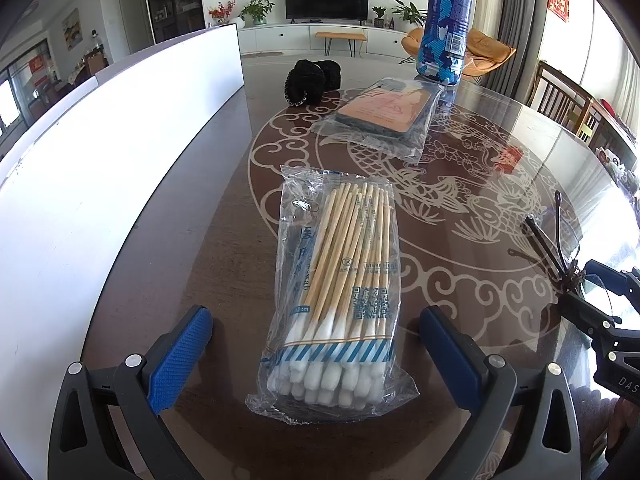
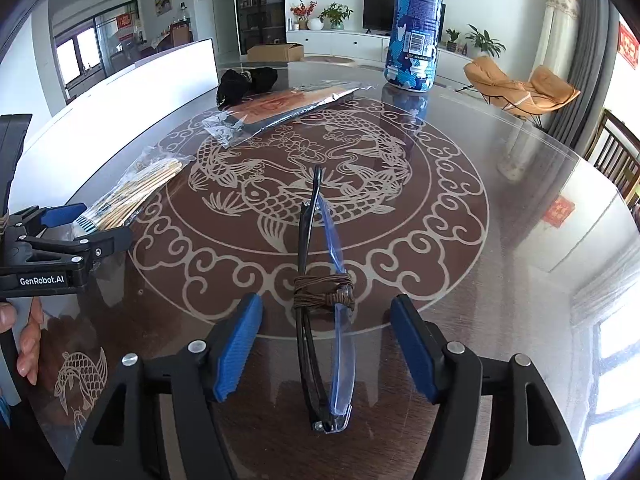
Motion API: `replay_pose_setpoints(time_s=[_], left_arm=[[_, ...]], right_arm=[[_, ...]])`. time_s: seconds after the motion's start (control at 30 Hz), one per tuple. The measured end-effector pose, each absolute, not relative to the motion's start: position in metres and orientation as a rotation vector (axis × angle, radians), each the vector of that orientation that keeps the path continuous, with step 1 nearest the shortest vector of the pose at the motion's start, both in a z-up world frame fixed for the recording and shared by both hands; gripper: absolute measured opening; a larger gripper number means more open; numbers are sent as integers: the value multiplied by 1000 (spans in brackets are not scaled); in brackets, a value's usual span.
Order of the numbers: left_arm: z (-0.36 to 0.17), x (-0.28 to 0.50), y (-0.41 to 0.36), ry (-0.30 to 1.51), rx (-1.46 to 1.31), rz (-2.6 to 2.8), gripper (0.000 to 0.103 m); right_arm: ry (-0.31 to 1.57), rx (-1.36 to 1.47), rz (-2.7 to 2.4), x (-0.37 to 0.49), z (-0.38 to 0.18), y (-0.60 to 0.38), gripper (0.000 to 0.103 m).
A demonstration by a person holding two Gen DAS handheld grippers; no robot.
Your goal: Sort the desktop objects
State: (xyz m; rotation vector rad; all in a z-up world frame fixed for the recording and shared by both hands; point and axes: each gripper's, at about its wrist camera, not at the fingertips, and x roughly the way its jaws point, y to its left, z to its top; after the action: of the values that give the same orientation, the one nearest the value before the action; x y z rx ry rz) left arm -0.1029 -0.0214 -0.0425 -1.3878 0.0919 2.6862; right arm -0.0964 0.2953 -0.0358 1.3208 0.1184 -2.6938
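A clear bag of cotton swabs (image 1: 336, 292) lies on the dark glass table (image 1: 500, 128), between the blue pads of my left gripper (image 1: 316, 320). That gripper is open and neither pad touches the bag. Folded black glasses (image 2: 320, 320), bound with brown cord, lie between the fingers of my right gripper (image 2: 326, 304), which is open with a gap on both sides. The left gripper (image 2: 80, 224) also shows at the left edge of the right wrist view, over the swab bag (image 2: 132, 196).
A blue camouflage-patterned can (image 1: 444, 24) stands upright at the far side. A flat orange item in a plastic bag (image 1: 384, 112) and a black bundle (image 1: 312, 80) lie beyond the swabs. A tall white panel (image 1: 100, 160) borders the table's left side. Wooden chairs (image 1: 568, 104) stand on the right.
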Motion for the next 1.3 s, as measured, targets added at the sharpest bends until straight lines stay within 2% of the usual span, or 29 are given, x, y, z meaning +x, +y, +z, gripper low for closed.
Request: replay_pose_setpoints(time_s=[0.03, 0.5, 1.3], left_arm=[[-42, -103, -21, 92, -1388, 2686, 103], [-43, -103, -22, 92, -1387, 2686, 103], [-43, -103, -22, 92, -1387, 2687, 103]], right_arm=[[110, 1326, -2694, -97, -36, 297, 77], [122, 1335, -2679, -98, -39, 294, 87], [124, 1336, -2681, -98, -39, 294, 88]])
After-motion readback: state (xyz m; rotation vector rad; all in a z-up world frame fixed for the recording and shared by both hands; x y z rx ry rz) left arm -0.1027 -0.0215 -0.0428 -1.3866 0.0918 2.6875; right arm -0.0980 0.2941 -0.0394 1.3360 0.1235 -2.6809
